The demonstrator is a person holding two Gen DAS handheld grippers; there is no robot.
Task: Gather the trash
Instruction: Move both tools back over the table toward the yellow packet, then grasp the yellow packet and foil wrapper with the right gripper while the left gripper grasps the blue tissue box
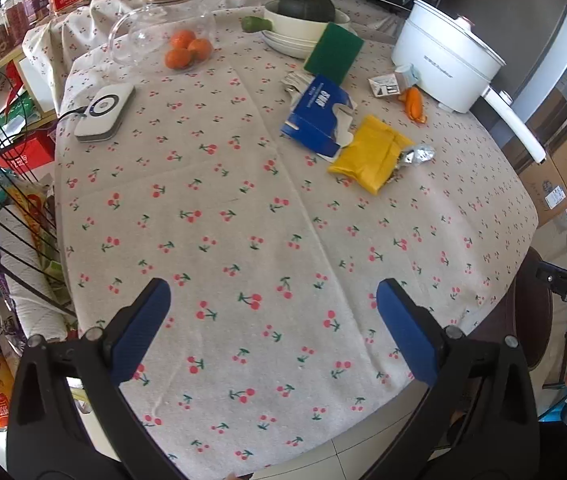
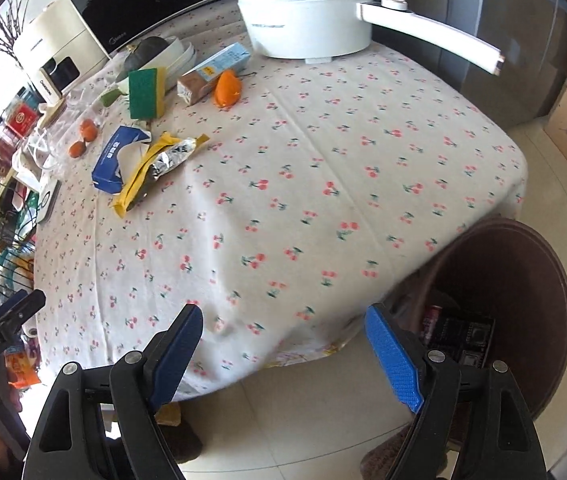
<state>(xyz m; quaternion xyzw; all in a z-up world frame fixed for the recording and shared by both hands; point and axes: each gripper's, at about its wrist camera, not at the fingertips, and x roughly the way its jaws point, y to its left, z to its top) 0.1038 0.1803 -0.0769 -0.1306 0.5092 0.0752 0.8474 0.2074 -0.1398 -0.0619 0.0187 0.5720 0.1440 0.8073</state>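
We are holding the left gripper point(image 1: 273, 300) over the near part of the table point(image 1: 243, 208), its blue fingers spread wide with nothing between them. We are holding the right gripper point(image 2: 283, 328) past the table's near right edge, jaws likewise wide apart and empty, above a brown bin point(image 2: 523, 264) that is standing on the floor just beside the table.

The trash is lying far from us, in the middle of the cherry-print cloth: a torn blue box point(image 1: 317, 116), a yellow wrapper point(image 1: 369, 154) touching its right side, and crumpled foil point(image 1: 417, 156) resting at the wrapper's right edge. Farther right, a small carton point(image 1: 383, 85) and an orange peel point(image 1: 414, 103) are sitting near a white pot point(image 1: 443, 60). A green sponge point(image 1: 333, 54) is leaning against a bowl point(image 1: 295, 28) at the far side, and oranges point(image 1: 187, 50) are lying far left.
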